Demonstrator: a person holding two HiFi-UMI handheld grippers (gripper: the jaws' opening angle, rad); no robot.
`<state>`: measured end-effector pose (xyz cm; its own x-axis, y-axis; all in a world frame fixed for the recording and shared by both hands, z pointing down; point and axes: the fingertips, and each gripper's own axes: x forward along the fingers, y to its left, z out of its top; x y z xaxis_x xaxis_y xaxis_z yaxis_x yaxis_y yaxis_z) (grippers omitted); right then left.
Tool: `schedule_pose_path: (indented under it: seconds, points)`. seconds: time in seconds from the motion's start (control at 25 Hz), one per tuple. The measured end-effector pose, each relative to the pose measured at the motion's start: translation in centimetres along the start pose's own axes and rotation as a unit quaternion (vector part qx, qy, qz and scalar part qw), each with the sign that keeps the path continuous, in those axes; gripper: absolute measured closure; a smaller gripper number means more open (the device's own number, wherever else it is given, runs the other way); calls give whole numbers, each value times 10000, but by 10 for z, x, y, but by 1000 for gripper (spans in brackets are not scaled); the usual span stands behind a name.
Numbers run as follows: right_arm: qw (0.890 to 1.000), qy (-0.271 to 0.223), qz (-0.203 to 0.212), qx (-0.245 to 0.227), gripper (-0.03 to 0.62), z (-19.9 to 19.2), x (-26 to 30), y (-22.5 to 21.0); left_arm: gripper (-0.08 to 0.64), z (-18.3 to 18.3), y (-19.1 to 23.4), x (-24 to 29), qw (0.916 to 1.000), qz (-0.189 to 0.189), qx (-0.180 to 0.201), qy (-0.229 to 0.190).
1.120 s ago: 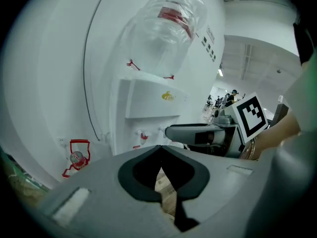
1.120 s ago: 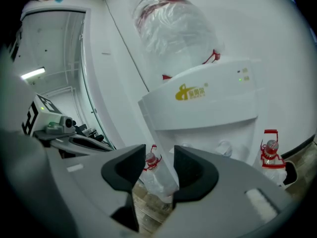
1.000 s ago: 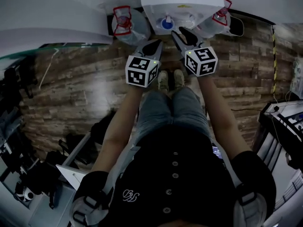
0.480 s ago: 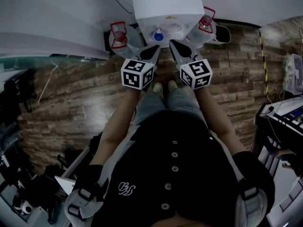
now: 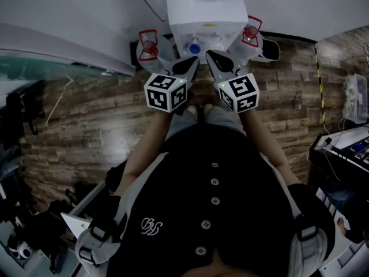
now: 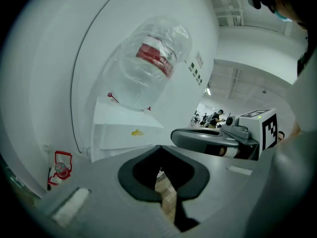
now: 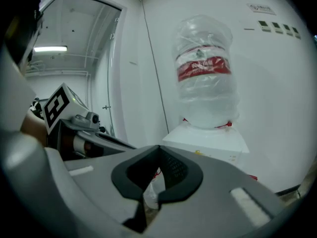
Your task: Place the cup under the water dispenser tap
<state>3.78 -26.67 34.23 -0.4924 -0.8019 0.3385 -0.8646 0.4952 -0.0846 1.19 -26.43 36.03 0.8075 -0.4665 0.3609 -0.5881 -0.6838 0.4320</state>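
The white dispenser fills the top centre of the head view. Its upturned bottle wears a red label with print too small to read, and a spare bottle stands on the floor at each side. Just below it, the left gripper and right gripper both have their jaws pressed together on nothing. A yellow logo on the dispenser's front is unreadable, and the cup can't be made out in any view.
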Motion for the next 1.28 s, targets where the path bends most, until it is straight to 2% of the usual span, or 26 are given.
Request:
schedule_pose_path:
  seconds: [0.12, 0.28, 0.4, 0.68, 0.96, 1.28]
  points:
    - [10000, -23, 80, -8, 592, 7, -11, 6, 560, 6, -4, -5, 9998, -27, -152, -155]
    - [9998, -11, 172, 50, 592, 9, -22, 12, 560, 9, -6, -9, 9998, 27, 80, -173]
    - [9997, 10, 255, 44, 592, 6, -27, 17, 560, 7, -6, -11, 9998, 7, 93, -195]
    - [9994, -38, 312, 148, 592, 2, -31, 16, 560, 0, -10, -12, 9995, 60, 288, -100]
    - [9992, 18, 388, 104, 593, 0, -31, 18, 560, -4, -8, -12, 9996, 159, 208, -38]
    - [9992, 127, 381, 92, 592, -4, -35, 20, 560, -10, -15, -7, 9996, 100, 247, 41]
